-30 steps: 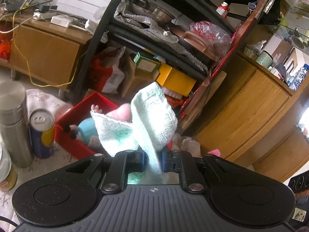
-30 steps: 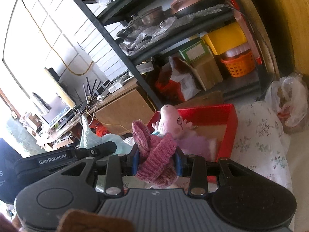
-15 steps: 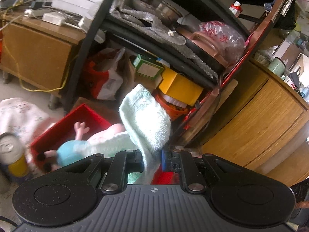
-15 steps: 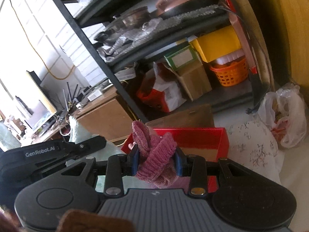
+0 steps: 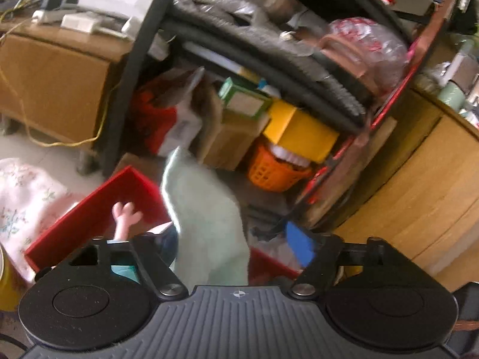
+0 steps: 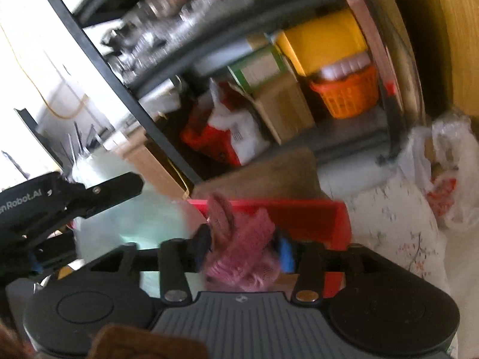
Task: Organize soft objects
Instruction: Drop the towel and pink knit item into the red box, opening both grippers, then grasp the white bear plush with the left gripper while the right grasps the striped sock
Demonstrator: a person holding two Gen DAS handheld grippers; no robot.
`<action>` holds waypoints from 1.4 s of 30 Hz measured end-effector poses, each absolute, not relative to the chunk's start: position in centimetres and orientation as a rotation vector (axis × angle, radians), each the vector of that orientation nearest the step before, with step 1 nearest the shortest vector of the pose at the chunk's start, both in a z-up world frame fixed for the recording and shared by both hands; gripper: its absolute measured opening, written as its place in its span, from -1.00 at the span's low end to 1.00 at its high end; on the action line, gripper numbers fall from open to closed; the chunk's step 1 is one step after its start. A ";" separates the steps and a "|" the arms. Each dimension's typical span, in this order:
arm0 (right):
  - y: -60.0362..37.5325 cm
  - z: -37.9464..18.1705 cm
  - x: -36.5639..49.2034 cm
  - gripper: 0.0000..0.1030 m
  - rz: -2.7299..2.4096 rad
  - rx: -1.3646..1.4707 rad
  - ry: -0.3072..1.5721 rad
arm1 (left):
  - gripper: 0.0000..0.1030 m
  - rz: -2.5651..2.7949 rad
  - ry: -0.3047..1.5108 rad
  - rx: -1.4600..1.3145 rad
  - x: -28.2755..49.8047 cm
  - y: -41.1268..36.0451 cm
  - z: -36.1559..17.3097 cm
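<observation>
Our left gripper is opening, its 2 jaws spread wide; the mint-green towel hangs between them, clear of the right pad, over the red bin. Our right gripper is opening too, the pink knit piece between its pads, contact blurred. A plush toy's hand shows inside the bin.

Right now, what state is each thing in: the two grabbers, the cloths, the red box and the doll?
Left gripper: jaws opening, wide apart.
Green towel: loose between the left jaws, hanging over the box.
Right gripper: jaws opening.
Pink knit piece: bunched between the right jaws.
Red box: open-topped.
Doll: lying in the box, arm raised.
</observation>
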State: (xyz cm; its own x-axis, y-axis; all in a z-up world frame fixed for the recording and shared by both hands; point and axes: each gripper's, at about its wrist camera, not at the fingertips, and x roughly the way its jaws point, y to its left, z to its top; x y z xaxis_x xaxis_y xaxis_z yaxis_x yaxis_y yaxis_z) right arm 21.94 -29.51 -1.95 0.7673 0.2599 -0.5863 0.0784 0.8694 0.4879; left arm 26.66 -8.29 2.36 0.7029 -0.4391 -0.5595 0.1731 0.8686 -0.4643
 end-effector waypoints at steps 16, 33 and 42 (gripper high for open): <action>-30.7 1.9 18.1 -0.14 0.082 0.585 0.641 | 0.63 -0.323 0.684 -0.324 21.4 -6.6 7.1; -30.3 2.6 9.7 -0.14 0.063 0.520 0.664 | 0.60 -0.295 0.802 -0.249 14.6 -3.8 3.8; -30.5 1.8 8.2 -0.14 0.066 0.521 0.696 | 0.53 -0.260 0.938 -0.278 14.7 -3.2 0.0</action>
